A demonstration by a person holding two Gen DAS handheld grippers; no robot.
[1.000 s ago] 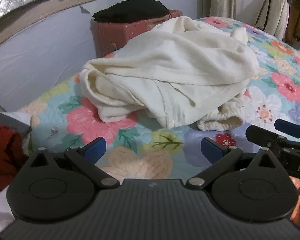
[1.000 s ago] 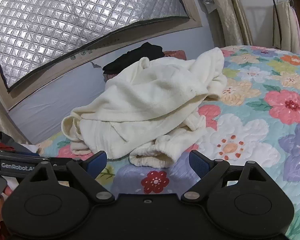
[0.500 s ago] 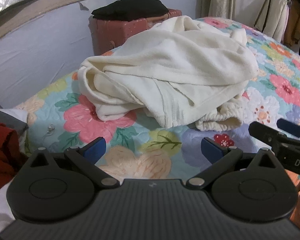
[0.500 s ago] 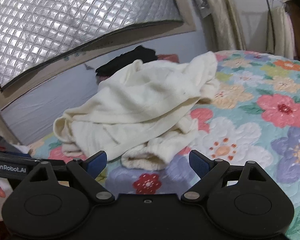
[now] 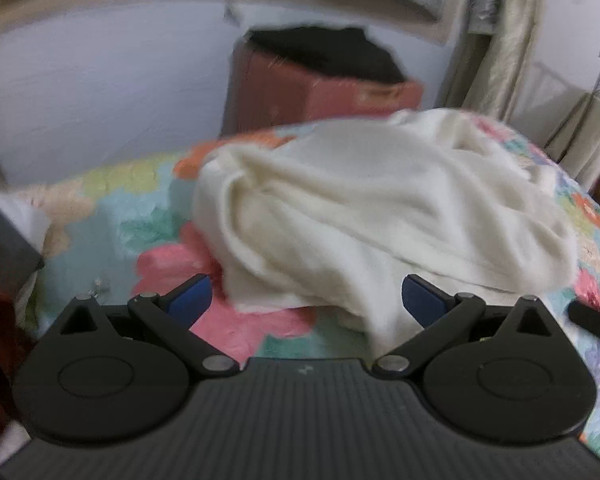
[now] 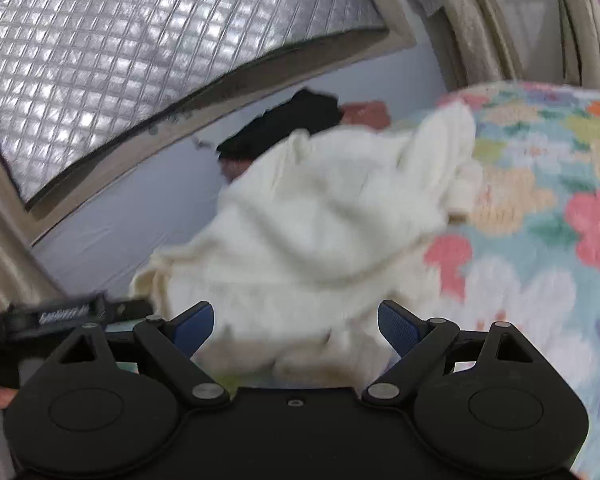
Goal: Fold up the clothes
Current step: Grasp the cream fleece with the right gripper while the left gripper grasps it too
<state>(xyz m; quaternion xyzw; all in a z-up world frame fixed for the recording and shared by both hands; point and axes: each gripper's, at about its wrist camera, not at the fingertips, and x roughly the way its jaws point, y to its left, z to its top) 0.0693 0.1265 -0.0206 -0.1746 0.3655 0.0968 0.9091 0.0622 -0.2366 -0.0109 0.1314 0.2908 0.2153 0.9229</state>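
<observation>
A crumpled cream garment [image 5: 384, 216] lies in a heap on a bed covered by a floral quilt [image 5: 168, 236], its near edge just ahead of both tools. The left tool [image 5: 306, 304] has its blue-padded fingers [image 5: 188, 300] spread wide and holds nothing; the garment's near hem falls in the gap between them. The right tool [image 6: 296, 326] is likewise spread and empty, with the cloth's bunched near folds between its fingers. Beyond the bed's far edge, a reddish box [image 5: 312, 96] carries a dark piece of clothing [image 5: 324, 50]. A quilted silver panel [image 6: 140, 52] covers the window behind. Both views are blurred, so fine detail cannot be told.
</observation>
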